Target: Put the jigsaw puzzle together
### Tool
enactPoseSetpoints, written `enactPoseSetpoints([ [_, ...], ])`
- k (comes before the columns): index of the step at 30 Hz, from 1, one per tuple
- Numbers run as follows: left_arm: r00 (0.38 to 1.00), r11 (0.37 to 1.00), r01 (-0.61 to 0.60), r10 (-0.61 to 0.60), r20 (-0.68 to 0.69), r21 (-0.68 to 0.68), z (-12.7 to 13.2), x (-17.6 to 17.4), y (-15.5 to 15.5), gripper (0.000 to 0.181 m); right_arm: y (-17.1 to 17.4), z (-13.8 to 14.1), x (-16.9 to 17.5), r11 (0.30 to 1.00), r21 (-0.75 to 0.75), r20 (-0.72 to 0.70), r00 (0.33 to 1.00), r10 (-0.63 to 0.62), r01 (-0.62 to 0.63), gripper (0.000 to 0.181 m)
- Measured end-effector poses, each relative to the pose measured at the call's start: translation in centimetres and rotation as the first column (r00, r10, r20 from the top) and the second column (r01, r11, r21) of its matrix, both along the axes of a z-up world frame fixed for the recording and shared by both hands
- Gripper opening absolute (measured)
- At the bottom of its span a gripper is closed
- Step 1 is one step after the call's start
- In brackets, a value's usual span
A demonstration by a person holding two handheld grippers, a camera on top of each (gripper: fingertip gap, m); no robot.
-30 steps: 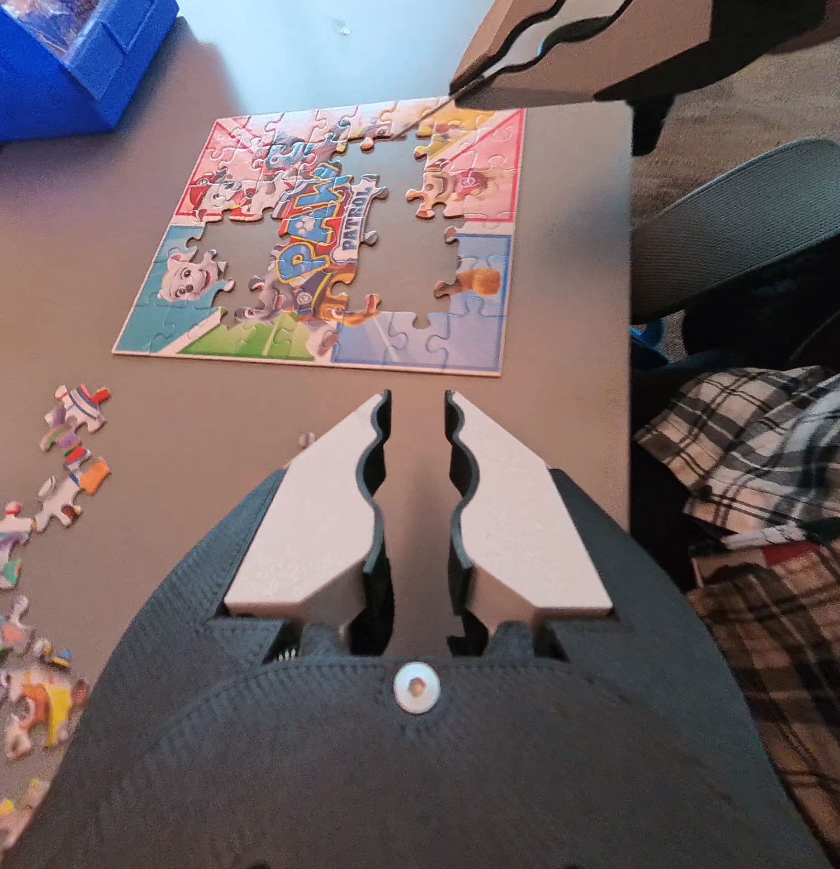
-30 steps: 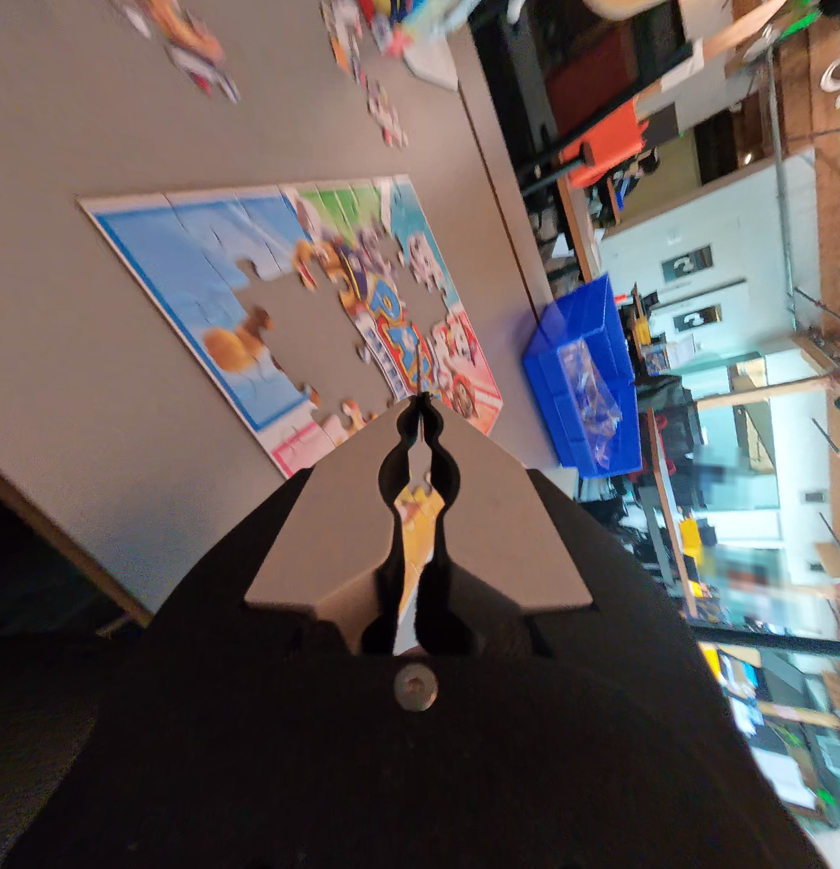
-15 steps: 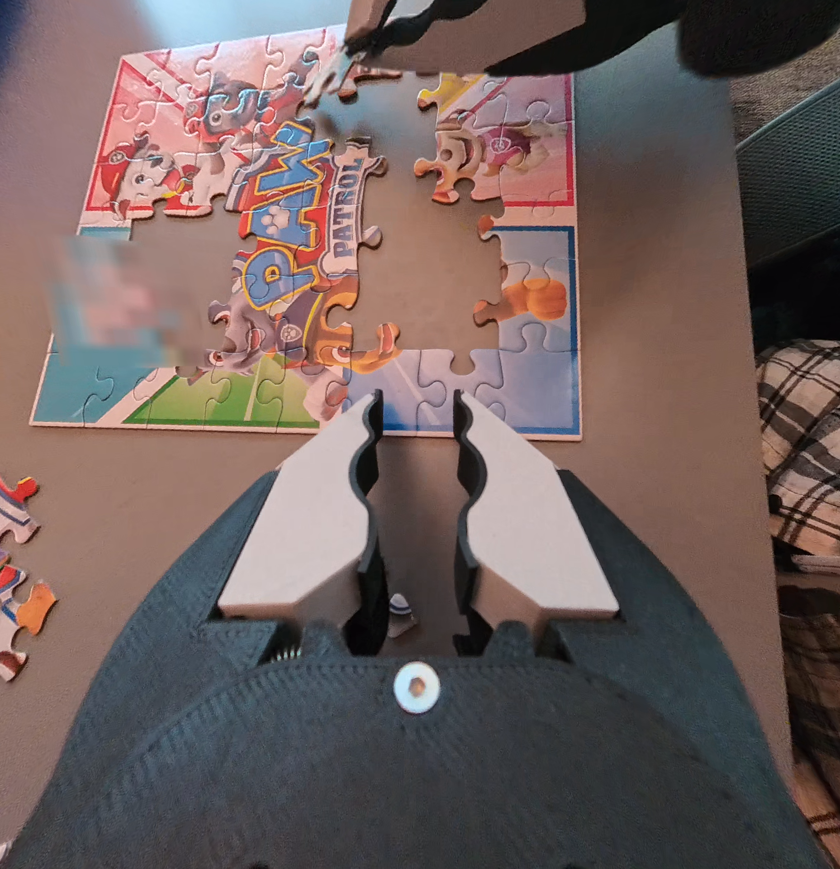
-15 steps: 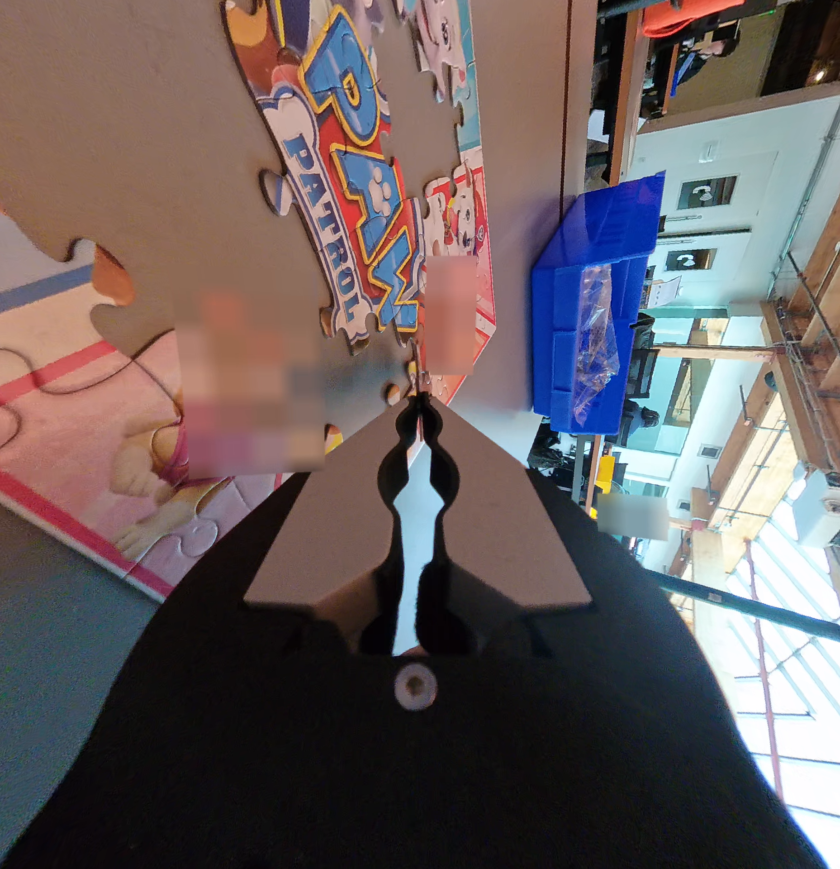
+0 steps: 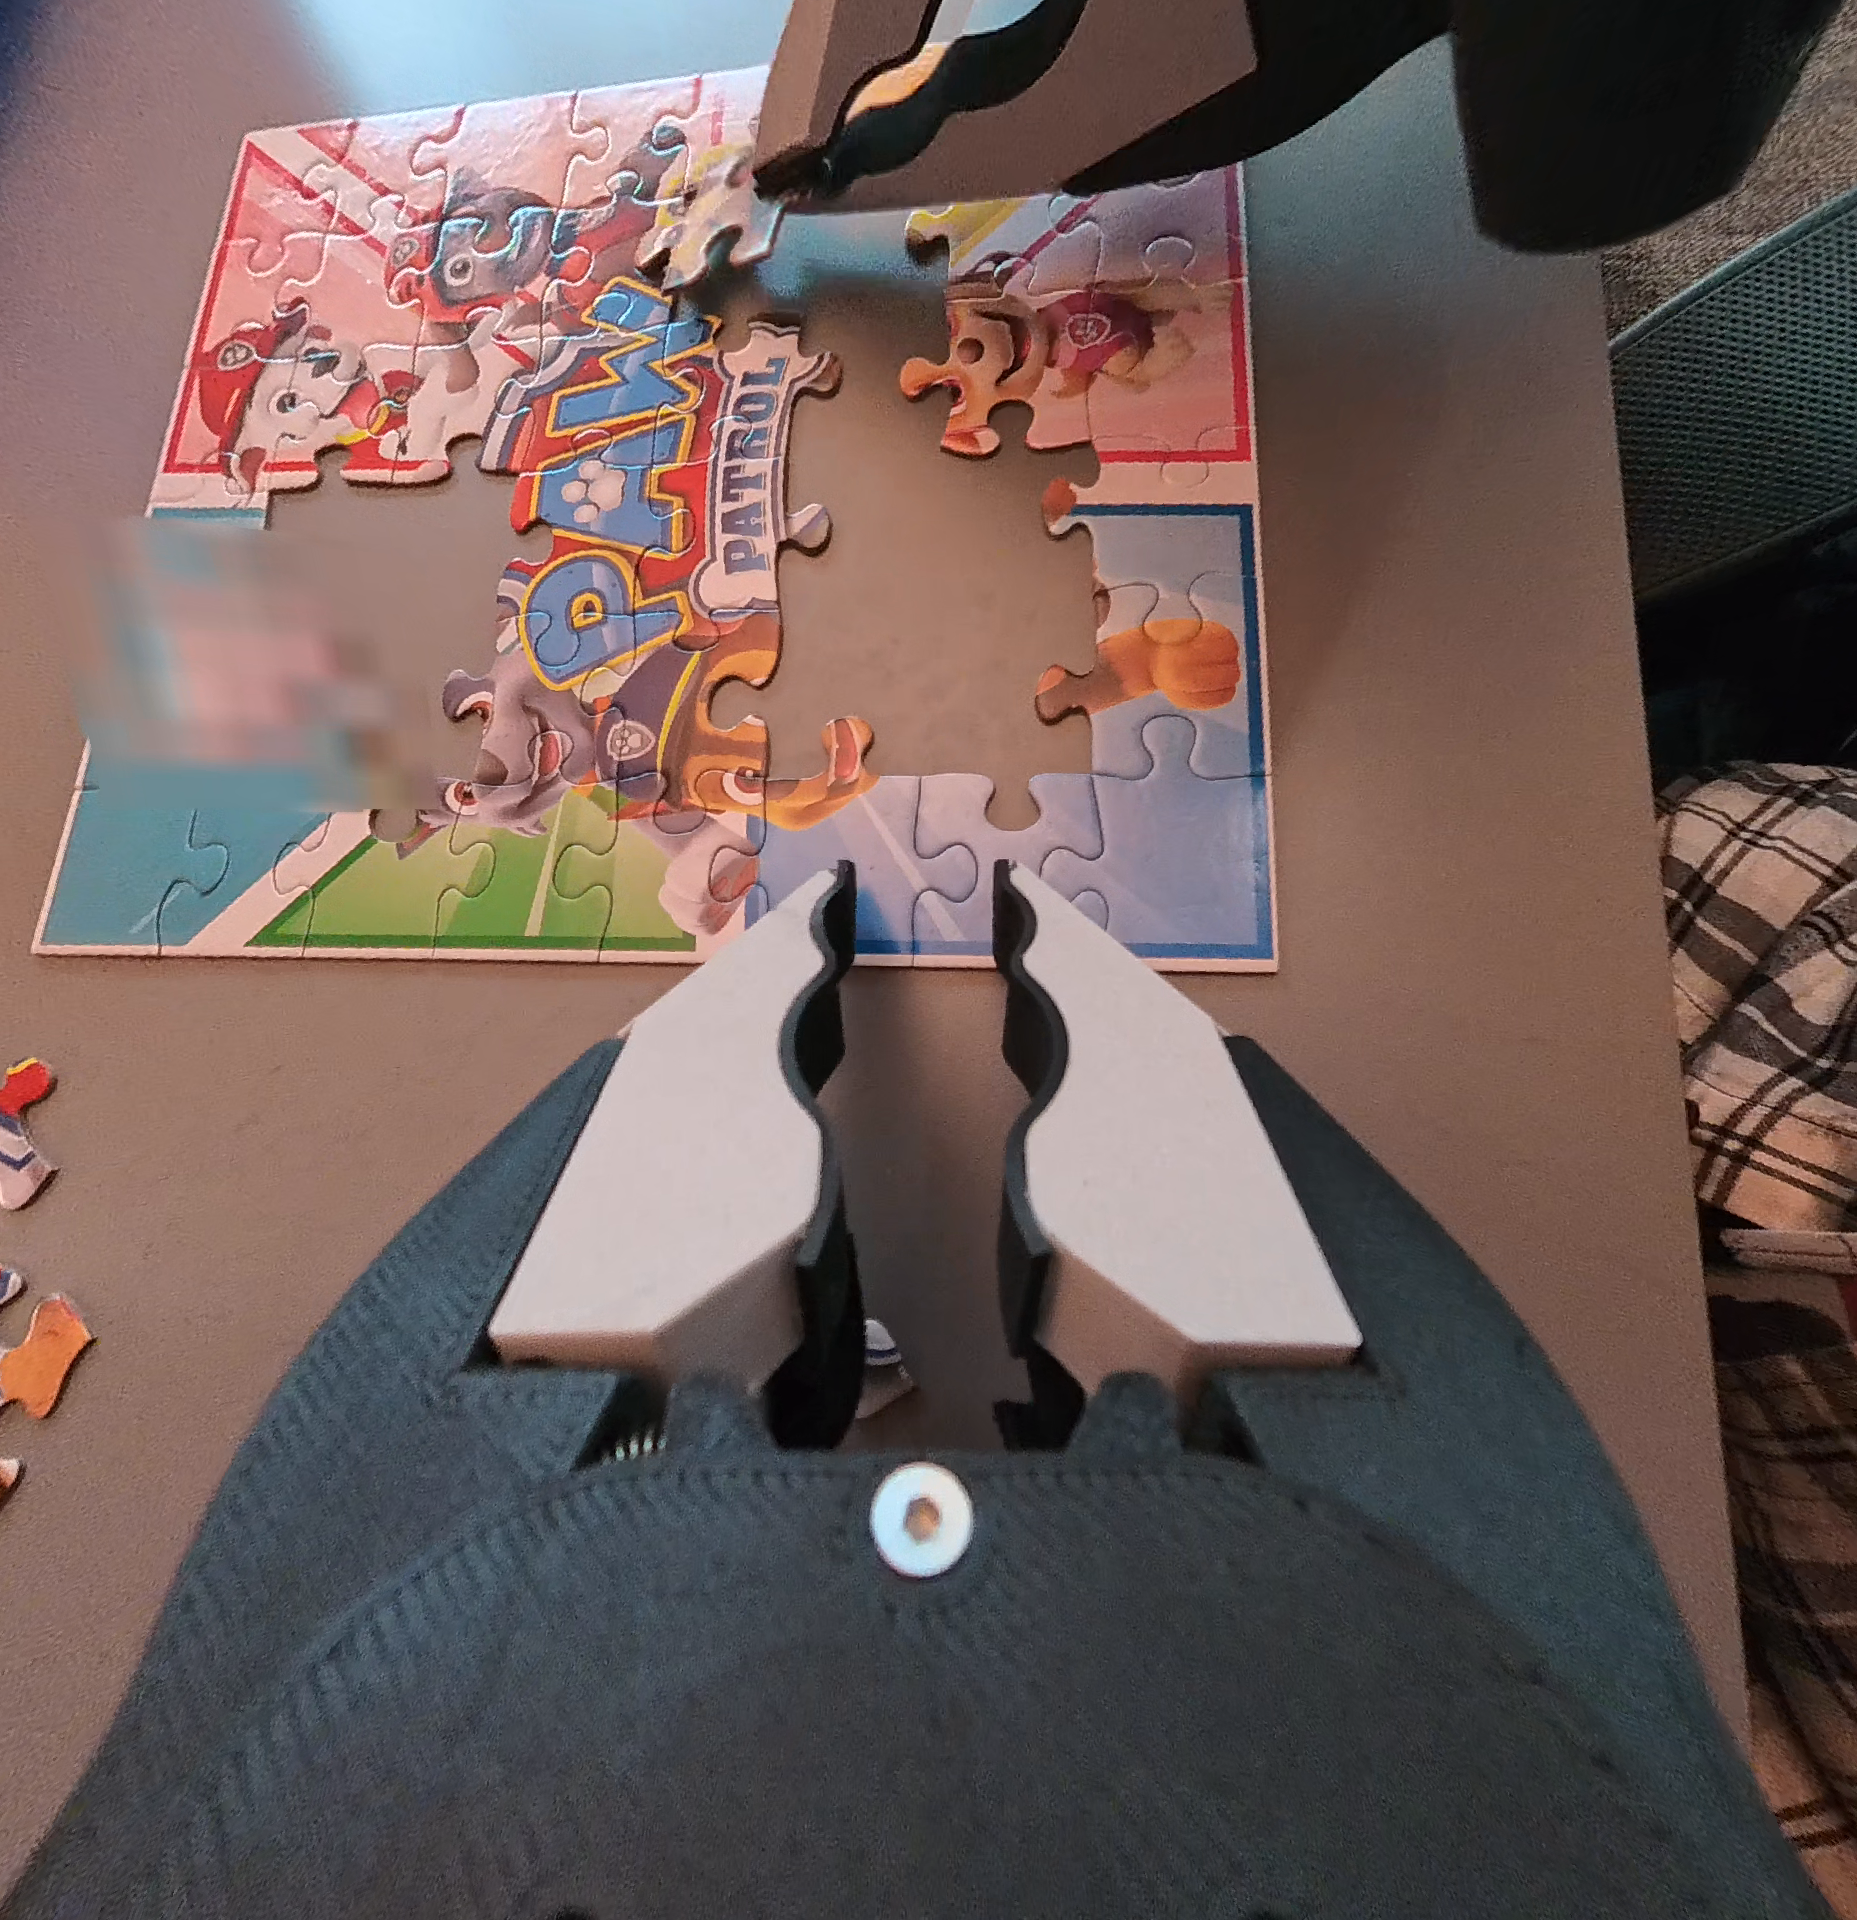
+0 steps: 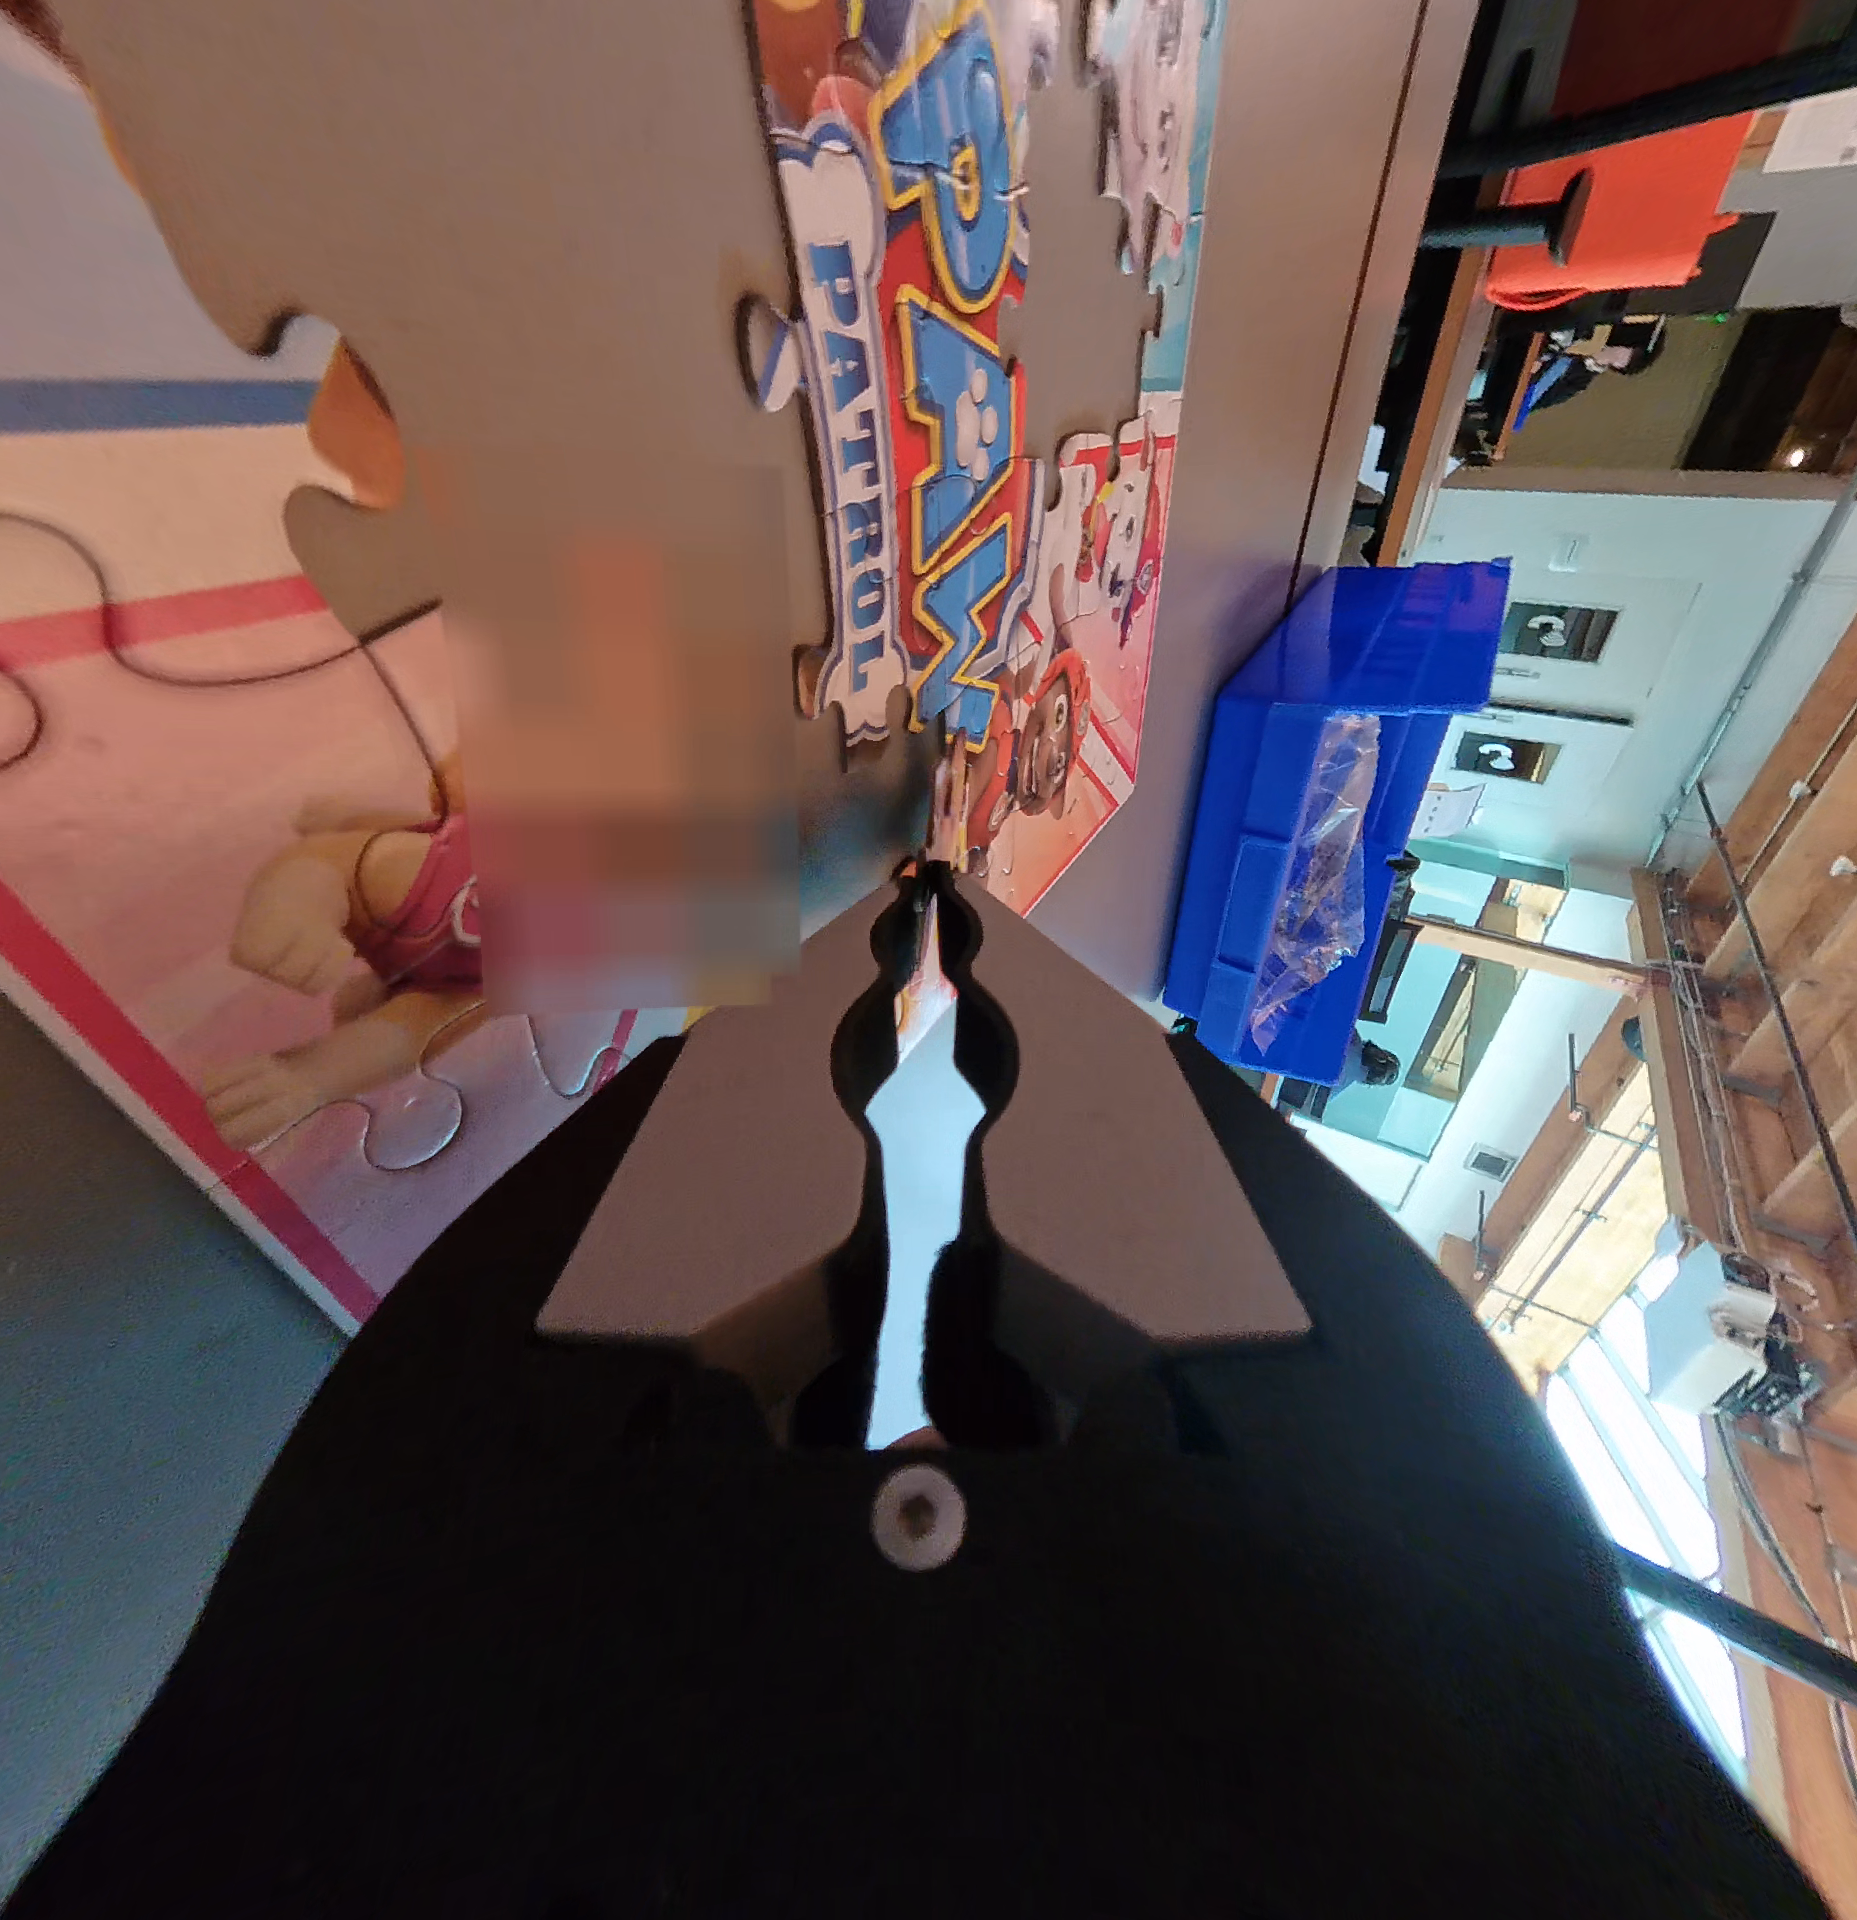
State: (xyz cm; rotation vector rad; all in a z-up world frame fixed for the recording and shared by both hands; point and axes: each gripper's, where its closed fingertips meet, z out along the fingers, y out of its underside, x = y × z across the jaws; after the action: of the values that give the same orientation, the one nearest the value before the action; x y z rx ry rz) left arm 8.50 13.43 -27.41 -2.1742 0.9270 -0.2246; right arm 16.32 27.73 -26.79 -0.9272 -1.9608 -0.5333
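Note:
A partly built cartoon jigsaw puzzle (image 5: 404, 852) lies flat on the grey table (image 5: 280, 1195), with a large gap in its middle right and a smaller one at the top. My right gripper (image 5: 789, 177) is shut on a puzzle piece (image 5: 716, 223) and holds it tilted over the puzzle's top gap. In the right wrist view the right gripper (image 6: 922, 878) pinches that piece edge-on, low over the puzzle (image 6: 280, 831). My left gripper (image 5: 922, 883) is open and empty, hovering over the puzzle's near edge.
Loose puzzle pieces (image 5: 20, 1340) lie at the table's left edge, and one small piece (image 5: 882, 1351) shows between the left fingers. A blue bin (image 6: 1329, 831) stands beyond the puzzle. The table's right edge borders a chair (image 5: 1755, 395) and plaid cloth (image 5: 1797, 1039). The tips of one gripper are about 15 centimeters away from the tips of the other.
My right gripper has carried the piece from the puzzle's far right corner leftwards and down to the top gap. My left gripper moved forward to the puzzle's near edge.

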Motion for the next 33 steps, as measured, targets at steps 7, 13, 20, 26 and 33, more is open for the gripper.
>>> enactPoseSetpoints([
  [7,1.000,1.000,0.001,-0.001,0.006,-0.003,0.0,0.1,0.0,0.025,0.1,-0.5,0.4,0.998,-0.062,0.064,0.998,-0.021,0.025,0.007],
  [13,1.000,1.000,0.002,-0.002,0.005,-0.003,0.0,0.1,0.0,0.025,-0.3,-0.2,0.4,0.992,-0.124,0.098,0.995,-0.012,0.024,0.014],
  [20,1.000,1.000,0.003,-0.003,0.006,-0.004,0.0,0.1,0.0,0.024,0.2,-0.5,0.4,0.993,-0.112,0.115,0.993,-0.009,0.022,0.007],
  [26,1.000,1.000,0.004,-0.004,0.008,-0.006,-0.1,0.2,0.0,0.024,0.0,-0.2,0.3,0.996,-0.092,0.119,0.993,0.023,-0.012,0.004],
  [33,1.000,1.000,0.003,-0.003,0.013,-0.010,-0.1,0.1,0.0,0.024,-5.3,2.6,-2.3,0.986,-0.119,0.015,0.993,0.120,-0.118,0.000],
])
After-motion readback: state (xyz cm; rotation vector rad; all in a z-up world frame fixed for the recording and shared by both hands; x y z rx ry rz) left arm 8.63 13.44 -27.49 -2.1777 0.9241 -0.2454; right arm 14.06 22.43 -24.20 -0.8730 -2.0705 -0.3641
